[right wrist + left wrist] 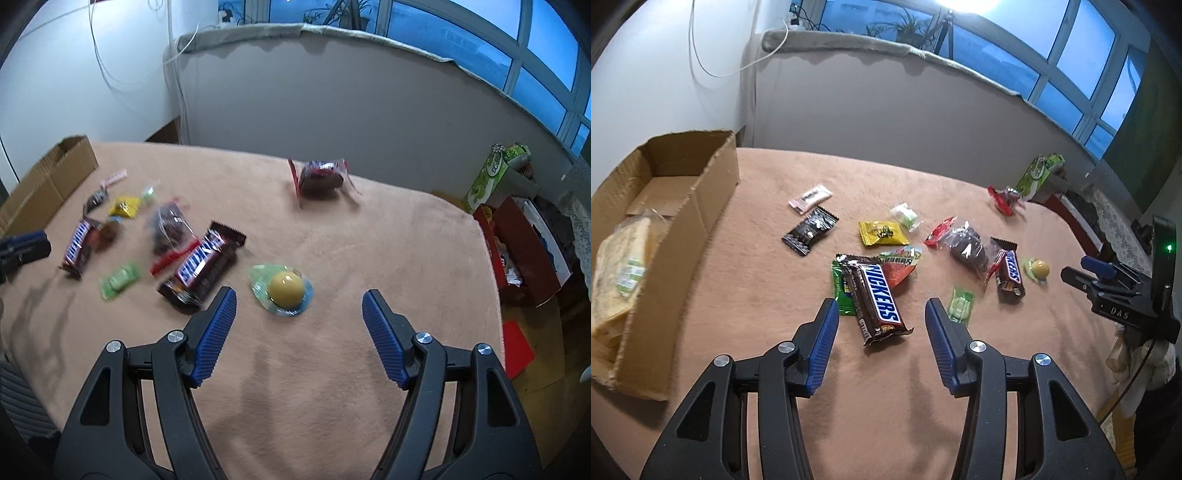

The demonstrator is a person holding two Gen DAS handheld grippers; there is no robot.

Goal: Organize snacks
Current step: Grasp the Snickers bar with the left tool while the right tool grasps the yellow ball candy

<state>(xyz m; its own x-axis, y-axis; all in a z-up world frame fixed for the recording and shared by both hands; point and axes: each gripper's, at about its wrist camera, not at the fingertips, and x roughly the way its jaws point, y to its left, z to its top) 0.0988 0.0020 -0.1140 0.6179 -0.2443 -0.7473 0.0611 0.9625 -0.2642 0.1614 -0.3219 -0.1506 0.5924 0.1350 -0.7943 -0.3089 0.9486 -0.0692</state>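
Snacks lie scattered on a table under a peach cloth (775,295). My left gripper (882,306) hangs open just over the near end of a large Snickers bar (879,295), its pads apart from the wrapper. That bar rests on a green packet (842,291) and a red one (899,267). My right gripper (299,295) is open, with a yellow ball sweet (286,291) on its clear wrapper between the fingertips and untouched. A second Snickers bar (203,266) lies left of it. At the left stands an open cardboard box (683,221) holding a pale bag (620,273).
Further out lie a clear bag of dark cake (967,245), a green candy (960,306), a yellow packet (882,232), a black packet (810,230), a white sachet (810,197) and a red-wrapped cake (321,177). A green carton (487,181) and red box (524,251) sit beyond the table's right edge.
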